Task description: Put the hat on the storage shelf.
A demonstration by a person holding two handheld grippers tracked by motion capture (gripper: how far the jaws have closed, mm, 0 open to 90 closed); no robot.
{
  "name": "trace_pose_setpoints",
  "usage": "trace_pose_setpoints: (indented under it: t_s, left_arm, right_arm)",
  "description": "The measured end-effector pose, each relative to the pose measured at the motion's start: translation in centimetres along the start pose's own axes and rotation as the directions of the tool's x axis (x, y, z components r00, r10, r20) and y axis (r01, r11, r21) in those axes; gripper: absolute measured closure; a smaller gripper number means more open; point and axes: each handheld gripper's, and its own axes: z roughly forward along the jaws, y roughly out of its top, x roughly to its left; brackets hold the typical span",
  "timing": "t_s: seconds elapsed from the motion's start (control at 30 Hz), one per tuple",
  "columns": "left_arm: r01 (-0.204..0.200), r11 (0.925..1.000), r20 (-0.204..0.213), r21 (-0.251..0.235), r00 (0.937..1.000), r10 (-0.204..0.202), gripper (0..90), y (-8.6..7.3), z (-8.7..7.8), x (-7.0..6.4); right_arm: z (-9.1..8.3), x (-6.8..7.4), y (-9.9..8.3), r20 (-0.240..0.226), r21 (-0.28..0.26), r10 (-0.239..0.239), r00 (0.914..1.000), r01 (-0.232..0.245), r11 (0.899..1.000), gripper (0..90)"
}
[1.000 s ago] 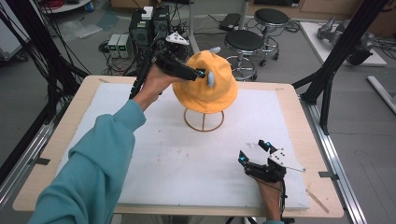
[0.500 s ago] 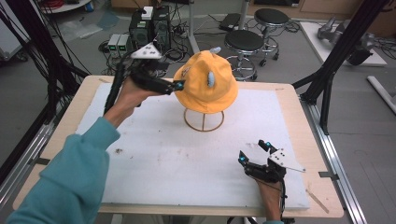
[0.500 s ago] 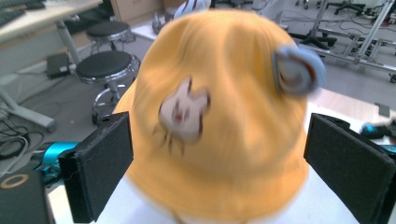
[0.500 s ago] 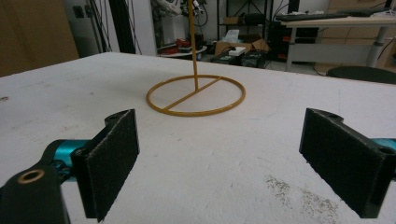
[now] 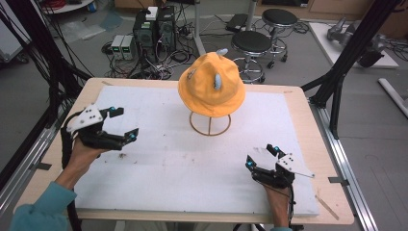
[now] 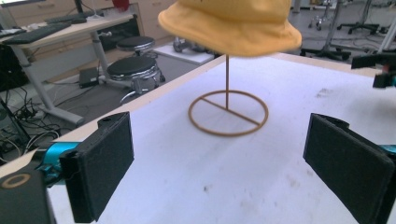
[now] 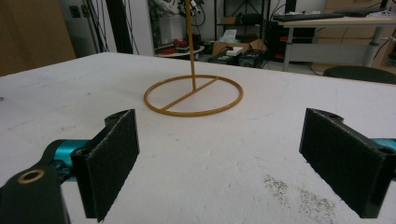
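Observation:
An orange bucket hat (image 5: 211, 85) hangs on a thin wire stand with a ring base (image 5: 210, 123) at the table's middle back. The hat (image 6: 233, 25) and the ring base (image 6: 229, 113) also face the left gripper view. My left gripper (image 5: 121, 124) is open at the table's left side, well apart from the hat, nothing between its pads (image 6: 100, 163). My right gripper (image 5: 261, 156) is open near the front right, low over the mat. Its view looks at the ring base (image 7: 194, 95) and the post, and its pads (image 7: 112, 149) are empty.
A white mat (image 5: 192, 159) covers the wooden table (image 5: 298, 96). Black frame posts (image 5: 344, 62) rise at both sides. Stools (image 5: 252, 43) and computer boxes (image 5: 151, 29) stand on the floor behind the table. Dark specks mark the mat near the left gripper.
My left gripper has let go of the hat and drawn back from it to the table's left side, open. The hat stays on its stand. The right gripper has not moved.

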Motion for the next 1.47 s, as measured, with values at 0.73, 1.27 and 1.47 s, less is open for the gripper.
trace_pose_setpoints:
  t_s: [0.73,1.27,1.47]
  left_arm:
    - [0.051,0.9950,-0.034,-0.085,0.9979,-0.054,8.9,-8.1,-2.9,-1.1]
    - [0.049,0.9935,-0.050,-0.103,0.9972,-0.055,8.9,-9.2,-2.6,-1.5]
    - [0.048,0.9917,-0.054,-0.119,0.9970,-0.055,8.9,-9.2,-2.8,-1.6]
  right_arm:
    - [-0.1,0.1,0.0,0.016,-0.009,-0.007,0.9998,0.007,1.000,10.9]
    - [-0.1,0.2,0.0,0.017,-0.007,-0.004,0.9998,0.004,1.000,10.9]
    - [-0.1,0.2,0.0,0.019,-0.007,-0.005,0.9998,0.005,1.000,10.9]
